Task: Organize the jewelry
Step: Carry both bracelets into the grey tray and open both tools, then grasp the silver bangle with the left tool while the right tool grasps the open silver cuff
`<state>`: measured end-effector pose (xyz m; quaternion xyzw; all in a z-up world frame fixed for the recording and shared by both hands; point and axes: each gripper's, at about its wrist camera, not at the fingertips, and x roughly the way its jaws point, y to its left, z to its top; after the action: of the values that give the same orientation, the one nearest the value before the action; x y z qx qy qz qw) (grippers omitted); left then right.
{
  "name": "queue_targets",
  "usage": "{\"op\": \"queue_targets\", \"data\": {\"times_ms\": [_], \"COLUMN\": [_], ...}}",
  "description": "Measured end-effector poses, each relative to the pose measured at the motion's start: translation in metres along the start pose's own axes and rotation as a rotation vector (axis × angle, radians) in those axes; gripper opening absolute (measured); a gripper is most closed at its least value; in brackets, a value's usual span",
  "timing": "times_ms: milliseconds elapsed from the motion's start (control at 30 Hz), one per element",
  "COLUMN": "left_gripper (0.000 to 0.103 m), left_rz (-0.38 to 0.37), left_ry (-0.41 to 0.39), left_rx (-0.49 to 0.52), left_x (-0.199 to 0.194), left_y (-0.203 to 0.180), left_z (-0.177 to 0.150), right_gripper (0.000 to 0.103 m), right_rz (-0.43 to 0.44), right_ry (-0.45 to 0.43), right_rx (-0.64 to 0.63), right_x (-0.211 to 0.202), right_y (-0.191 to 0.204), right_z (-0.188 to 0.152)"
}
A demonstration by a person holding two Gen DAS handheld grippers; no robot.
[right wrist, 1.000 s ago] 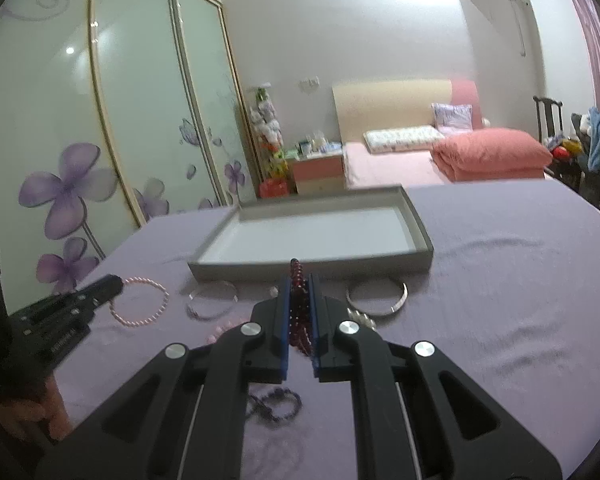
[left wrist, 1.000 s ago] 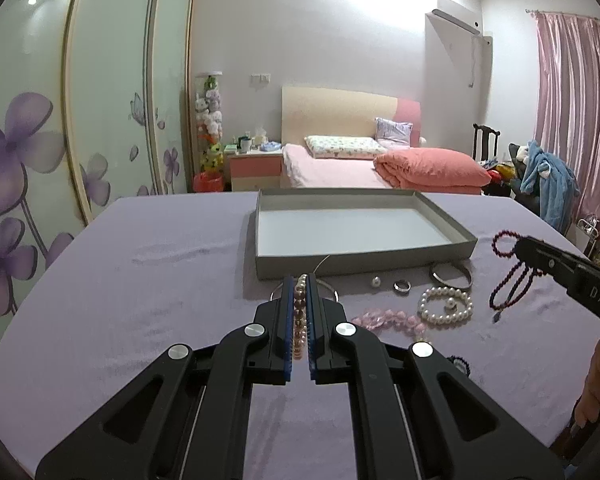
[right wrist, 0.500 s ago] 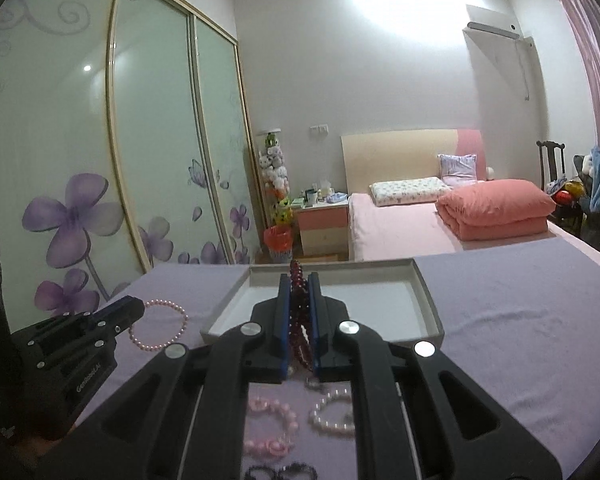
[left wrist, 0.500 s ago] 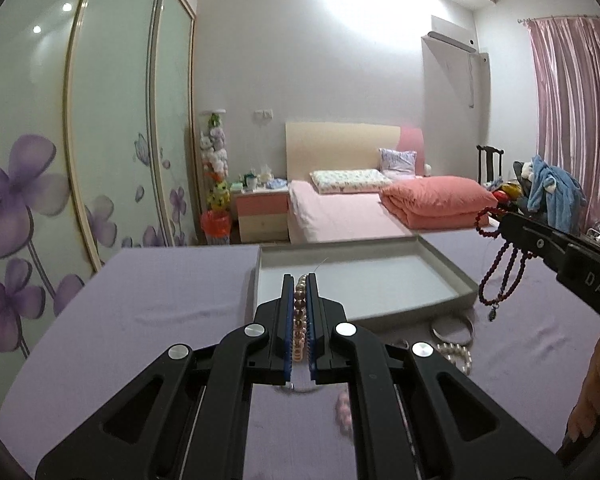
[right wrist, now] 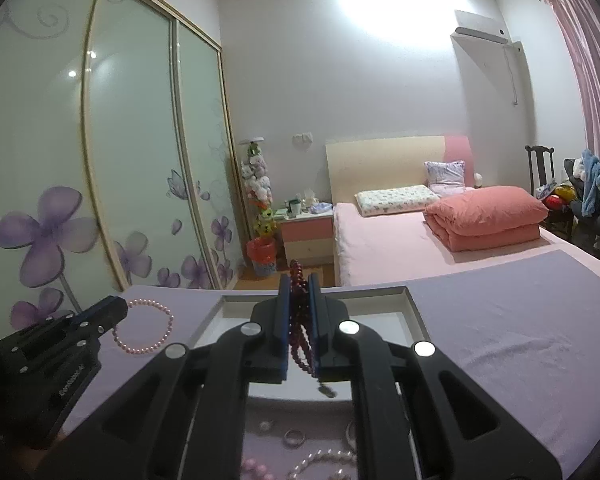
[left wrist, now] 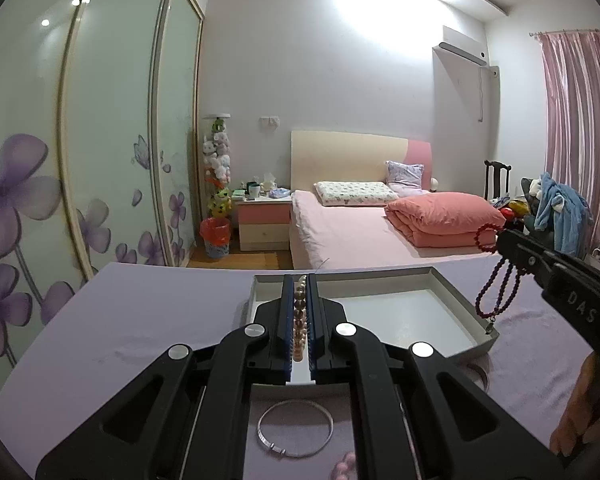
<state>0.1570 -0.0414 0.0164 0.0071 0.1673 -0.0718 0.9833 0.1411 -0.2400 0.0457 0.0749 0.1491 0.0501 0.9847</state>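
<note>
My left gripper (left wrist: 299, 284) is shut on a pink pearl bracelet (left wrist: 299, 320), held above the near left corner of the grey tray (left wrist: 456, 284). From the right wrist view that bracelet (right wrist: 144, 332) hangs as a loop from the left gripper (right wrist: 112, 308). My right gripper (right wrist: 299, 280) is shut on a dark red bead necklace (right wrist: 298, 320), held over the tray (right wrist: 414, 308). In the left wrist view the necklace (left wrist: 498, 288) dangles from the right gripper (left wrist: 500, 240) over the tray's right rim.
A silver bangle (left wrist: 296, 430) lies on the purple cloth (left wrist: 140, 320) below my left gripper. Rings (right wrist: 294, 438), a white pearl bracelet (right wrist: 324, 460) and pink beads (right wrist: 256, 468) lie on the cloth below my right gripper. A bed stands beyond the table.
Both grippers have risen from the cloth with their jewelry and moved forward toward the tray; the table and loose pieces now sit lower in both views.
</note>
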Motion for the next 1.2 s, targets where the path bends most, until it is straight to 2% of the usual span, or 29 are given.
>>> {"op": "queue_targets", "data": {"times_ms": [600, 700, 800, 833, 900, 967, 1200], "left_gripper": [0.006, 0.006, 0.009, 0.011, 0.027, 0.032, 0.033], "left_rz": [-0.019, -0.023, -0.031, -0.033, -0.028, -0.013, 0.012], "left_ry": [0.138, 0.163, 0.191, 0.196, 0.19, 0.176, 0.19], "left_rx": [-0.01, -0.029, -0.068, -0.076, -0.082, -0.087, -0.097], "left_x": [0.098, 0.11, 0.114, 0.114, 0.111, 0.104, 0.077], "left_y": [-0.01, -0.01, -0.005, -0.002, 0.005, 0.011, 0.032], "left_z": [-0.01, -0.01, -0.009, -0.009, -0.006, -0.005, -0.008], "right_gripper": [0.009, 0.014, 0.044, 0.045, 0.044, 0.045, 0.045], "right_rz": [-0.041, -0.045, -0.044, -0.048, -0.051, -0.05, -0.047], "right_ry": [0.21, 0.234, 0.232, 0.224, 0.215, 0.217, 0.208], "right_rx": [0.062, 0.075, 0.088, 0.084, 0.081, 0.092, 0.094], "right_x": [0.136, 0.15, 0.153, 0.149, 0.143, 0.137, 0.103], "right_y": [-0.038, -0.042, -0.045, -0.045, -0.047, -0.052, -0.055], "right_z": [-0.015, -0.015, -0.012, -0.013, -0.013, -0.013, -0.019]}}
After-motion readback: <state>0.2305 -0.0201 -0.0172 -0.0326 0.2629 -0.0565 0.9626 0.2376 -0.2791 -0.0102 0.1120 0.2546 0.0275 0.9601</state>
